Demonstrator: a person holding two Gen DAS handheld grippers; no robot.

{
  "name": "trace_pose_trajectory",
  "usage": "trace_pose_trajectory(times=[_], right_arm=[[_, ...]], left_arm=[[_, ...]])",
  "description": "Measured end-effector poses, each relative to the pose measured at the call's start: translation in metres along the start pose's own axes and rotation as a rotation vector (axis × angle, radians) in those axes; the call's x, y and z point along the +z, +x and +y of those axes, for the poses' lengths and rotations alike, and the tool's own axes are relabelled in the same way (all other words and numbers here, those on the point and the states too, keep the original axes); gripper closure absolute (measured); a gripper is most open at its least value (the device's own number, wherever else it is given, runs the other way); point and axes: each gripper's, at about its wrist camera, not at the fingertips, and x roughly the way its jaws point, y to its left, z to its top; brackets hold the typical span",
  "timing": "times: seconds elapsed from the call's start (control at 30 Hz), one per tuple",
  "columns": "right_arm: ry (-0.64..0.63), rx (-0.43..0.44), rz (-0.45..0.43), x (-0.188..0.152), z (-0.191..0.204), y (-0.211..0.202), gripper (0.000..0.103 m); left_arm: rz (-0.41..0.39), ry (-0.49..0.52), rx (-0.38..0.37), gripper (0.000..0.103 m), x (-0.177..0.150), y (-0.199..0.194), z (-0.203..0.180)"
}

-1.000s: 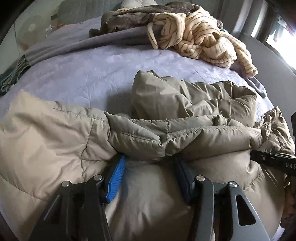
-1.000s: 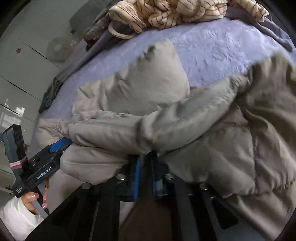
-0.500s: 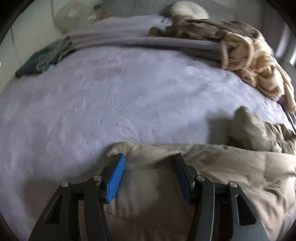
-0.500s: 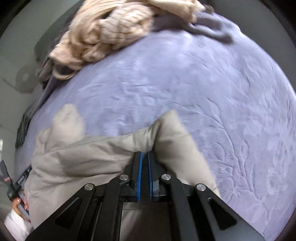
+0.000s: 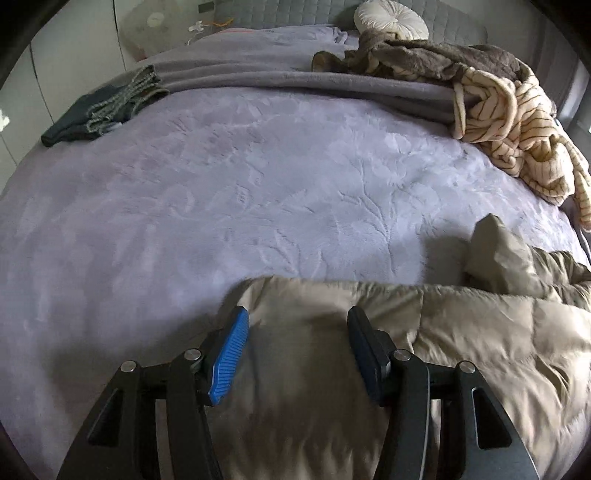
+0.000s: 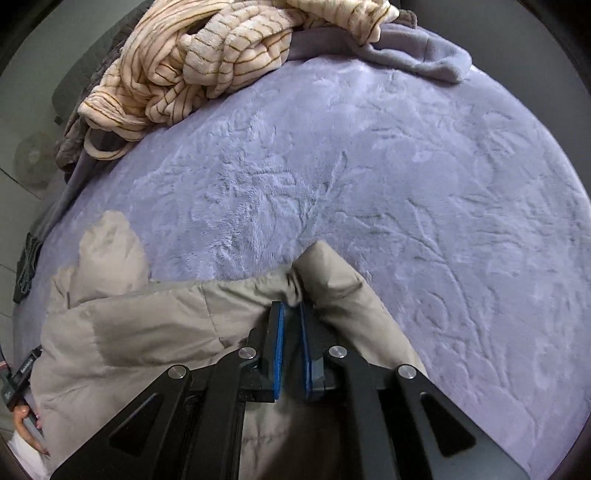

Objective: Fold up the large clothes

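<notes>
Since a second ago both views have swung off the bunched-up coat and now take in mostly bare purple bedspread [image 5: 258, 192], with the tan puffer jacket [image 5: 461, 350] spread flatter along the bottom of the frame. It lies on the bed, filling the lower right of the left wrist view and the lower left of the right wrist view [image 6: 147, 332].

Left tool [image 5: 297, 326] has its jaws well apart, straddling the jacket's edge, fabric sitting between the blue pads but not pinched. Right tool [image 6: 291, 317] had been clamped tight and its jaws have just been opening a bit; there's a narrow gap now, with a fold of jacket bunched right at the tips, not clearly squeezed.

Striped cream robe [image 5: 517, 136] is heaped at the upper right in the left view, upper left in the right view [image 6: 207, 62]. Dark folded cloth [image 5: 96, 118] sits at the upper left, round white cushion [image 5: 391, 18] at the top. A hand [image 6: 27, 430] shows at the far lower left of the right view.
</notes>
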Motion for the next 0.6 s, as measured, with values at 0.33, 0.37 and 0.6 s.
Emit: trace_pose_trajectory(times=[0.33,0.37,0.6], right_arm=[[0.038,0.059,-0.038,-0.037,0.001,-0.054,0.068],[0.044,0.064,-0.035,-0.042,0.001,-0.058,0.067],[0.061,0.088,-0.019,-0.082,0.009,-0.088,0.066]], left_arm=[[0.013,0.012,-0.01,0.018,-0.038,-0.058,0.016],[0.026,0.011,-0.01,0.018,-0.045,-0.062,0.017],[0.074,-0.028,-0.029,0.018,-0.086,-0.087,0.025]])
